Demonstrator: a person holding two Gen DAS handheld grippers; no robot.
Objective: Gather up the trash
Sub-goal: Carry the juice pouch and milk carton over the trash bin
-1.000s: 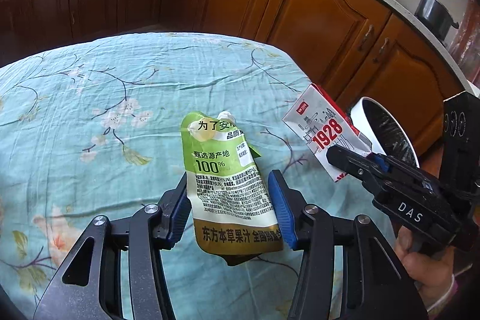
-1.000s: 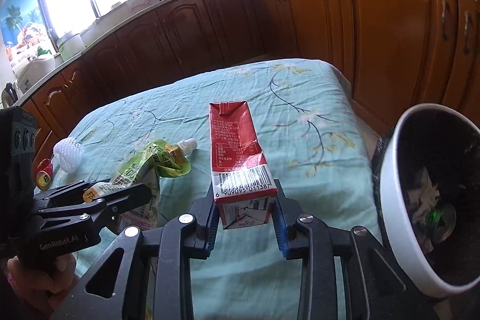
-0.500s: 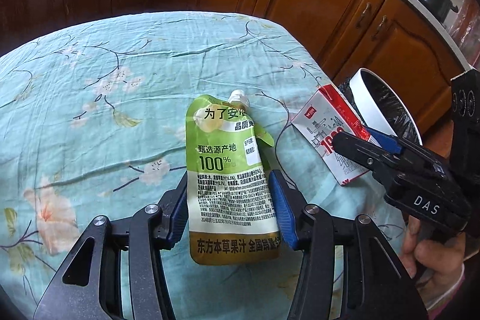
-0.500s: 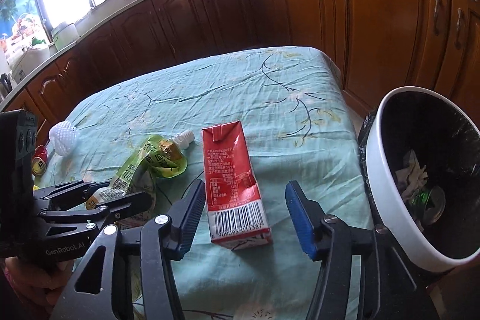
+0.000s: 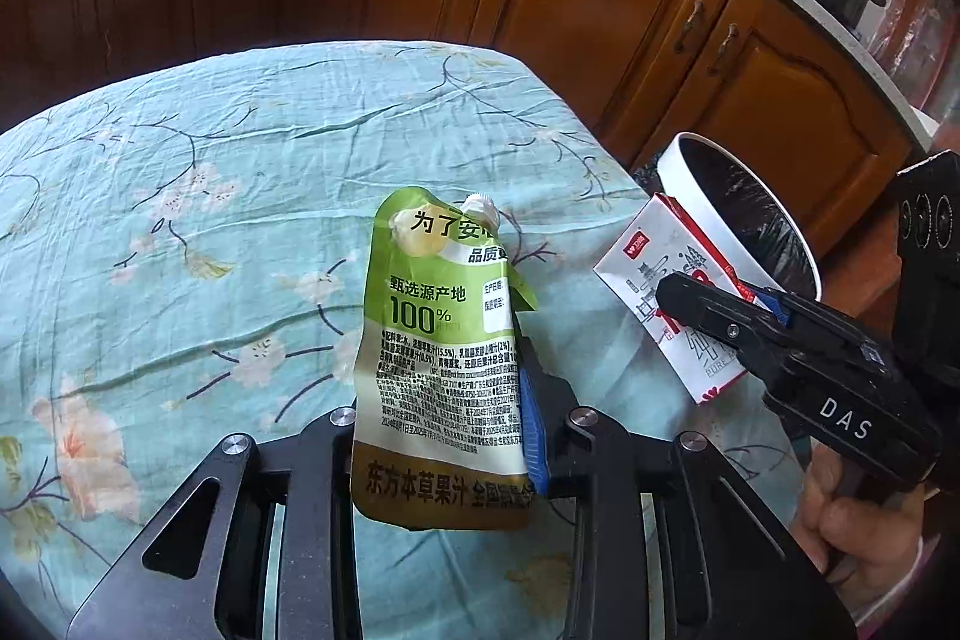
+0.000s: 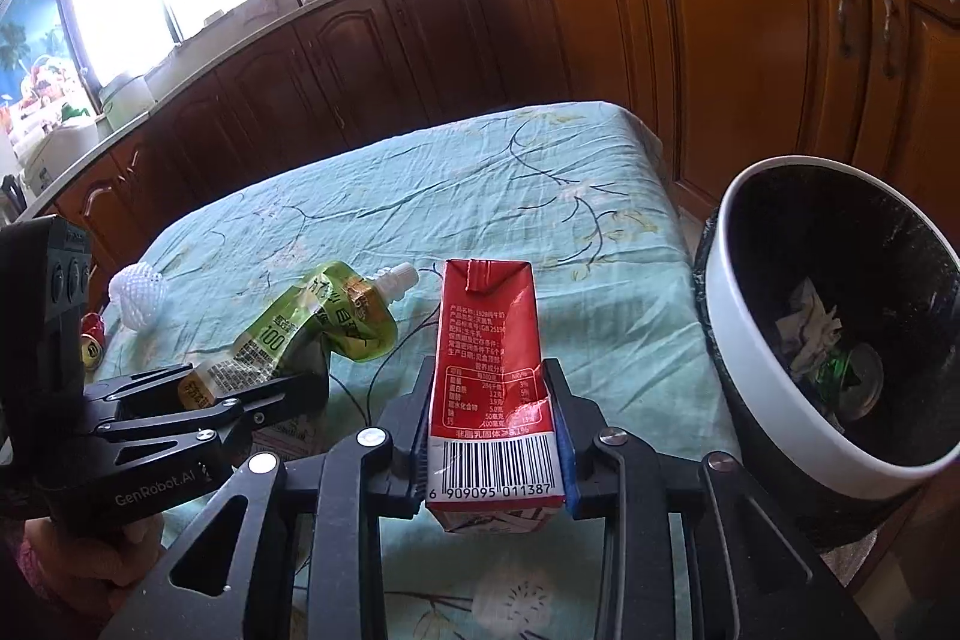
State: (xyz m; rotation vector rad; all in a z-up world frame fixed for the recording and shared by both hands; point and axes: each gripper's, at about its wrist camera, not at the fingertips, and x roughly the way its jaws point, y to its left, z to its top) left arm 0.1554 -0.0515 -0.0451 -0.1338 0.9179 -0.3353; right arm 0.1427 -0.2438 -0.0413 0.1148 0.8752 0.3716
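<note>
In the left wrist view a green juice pouch (image 5: 444, 340) with a white spout stands upright above the table, and my left gripper (image 5: 441, 400) is shut on its lower part. My right gripper (image 6: 489, 376) is shut on a red and white milk carton (image 6: 489, 370), held upright just over the tablecloth. The carton (image 5: 654, 268) and right gripper (image 5: 678, 292) also show at the right of the left wrist view. The pouch (image 6: 300, 334) and left gripper (image 6: 282, 388) appear at the left of the right wrist view.
A white bin (image 6: 750, 376) with a black liner and some trash inside stands off the table's right edge, also seen as the bin (image 5: 714, 202). A white mesh ball (image 6: 139, 293) and a small red can (image 6: 93, 340) lie far left on the floral tablecloth (image 5: 180, 190). Wooden cabinets stand behind.
Half a second ago my right gripper stood open around the carton on the table; now it is shut on it again. The pouch, lying low then, is raised upright.
</note>
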